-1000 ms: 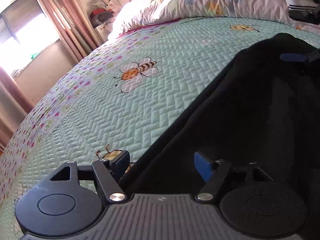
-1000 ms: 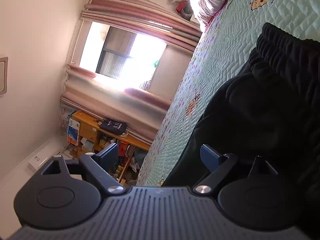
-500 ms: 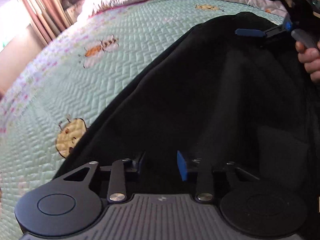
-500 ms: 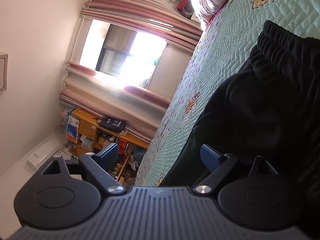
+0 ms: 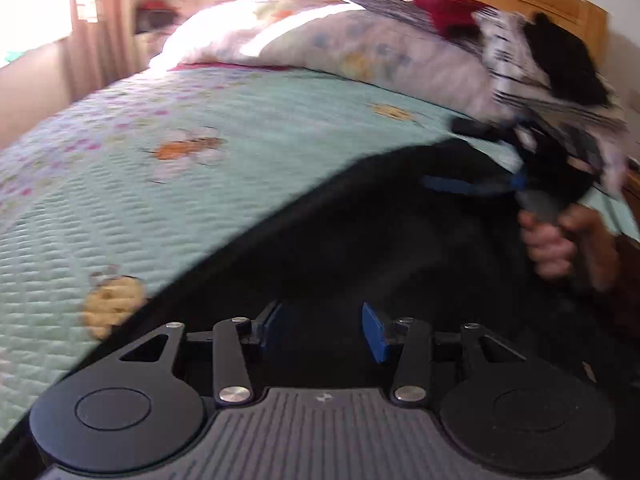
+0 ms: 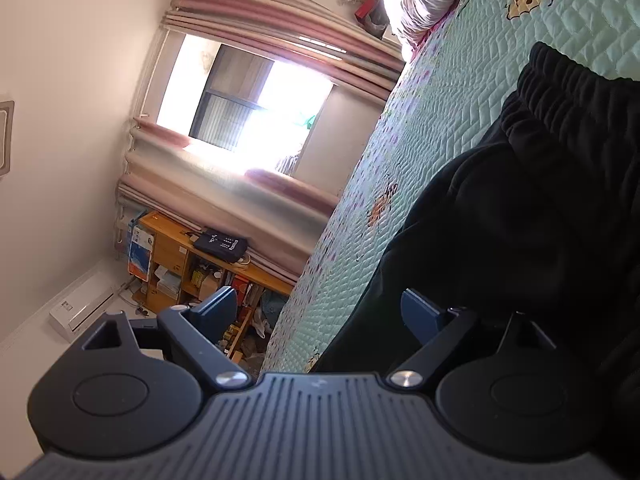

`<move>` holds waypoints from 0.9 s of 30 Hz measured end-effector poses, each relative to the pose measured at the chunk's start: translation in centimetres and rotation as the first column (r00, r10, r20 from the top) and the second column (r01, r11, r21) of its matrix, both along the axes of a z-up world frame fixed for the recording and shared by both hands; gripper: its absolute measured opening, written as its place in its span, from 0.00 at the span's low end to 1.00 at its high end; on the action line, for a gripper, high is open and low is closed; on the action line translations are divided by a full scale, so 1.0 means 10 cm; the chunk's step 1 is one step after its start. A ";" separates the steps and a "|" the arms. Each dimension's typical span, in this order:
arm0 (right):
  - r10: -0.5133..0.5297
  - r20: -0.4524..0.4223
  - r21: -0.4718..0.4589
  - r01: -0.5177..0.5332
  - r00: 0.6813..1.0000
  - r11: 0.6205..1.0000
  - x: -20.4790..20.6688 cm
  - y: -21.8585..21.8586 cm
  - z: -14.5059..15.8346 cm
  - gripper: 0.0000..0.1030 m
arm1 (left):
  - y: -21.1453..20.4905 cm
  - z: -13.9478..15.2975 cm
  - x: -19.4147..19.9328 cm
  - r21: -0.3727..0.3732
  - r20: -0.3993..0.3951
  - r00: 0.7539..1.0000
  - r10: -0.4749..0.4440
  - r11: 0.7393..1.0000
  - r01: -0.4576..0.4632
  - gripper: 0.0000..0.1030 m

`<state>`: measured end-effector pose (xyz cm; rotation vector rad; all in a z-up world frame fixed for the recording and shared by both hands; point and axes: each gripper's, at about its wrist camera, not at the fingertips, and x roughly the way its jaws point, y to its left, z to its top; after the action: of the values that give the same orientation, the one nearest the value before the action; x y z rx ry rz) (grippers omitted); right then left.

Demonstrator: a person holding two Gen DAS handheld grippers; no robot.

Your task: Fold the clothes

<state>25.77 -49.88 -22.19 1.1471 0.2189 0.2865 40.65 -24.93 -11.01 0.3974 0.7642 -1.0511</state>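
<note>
The black trousers (image 6: 560, 208) look soft and limp (best held at the waistband); left gripper (image 5: 322, 330) is opening over the cloth, right gripper (image 6: 320, 312) gapes empty.

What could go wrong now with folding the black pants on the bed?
1. The left gripper jaws are opening over the black pants; any pinched fabric may slip out and the fold collapse.
2. The right gripper is open beside the elastic waistband, so that end lies unheld and may drag or bunch on the quilt.
</note>
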 end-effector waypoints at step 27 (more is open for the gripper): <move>-0.022 -0.007 -0.023 0.022 1.000 0.999 -0.09 0.01 -0.01 0.87 | -0.37 -0.37 1.22 0.132 0.170 0.895 0.413 0.890 -0.436 0.31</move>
<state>24.83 -49.75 -22.34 1.1271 0.2151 0.2598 52.84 -28.66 -14.73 0.4174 0.7736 -0.5414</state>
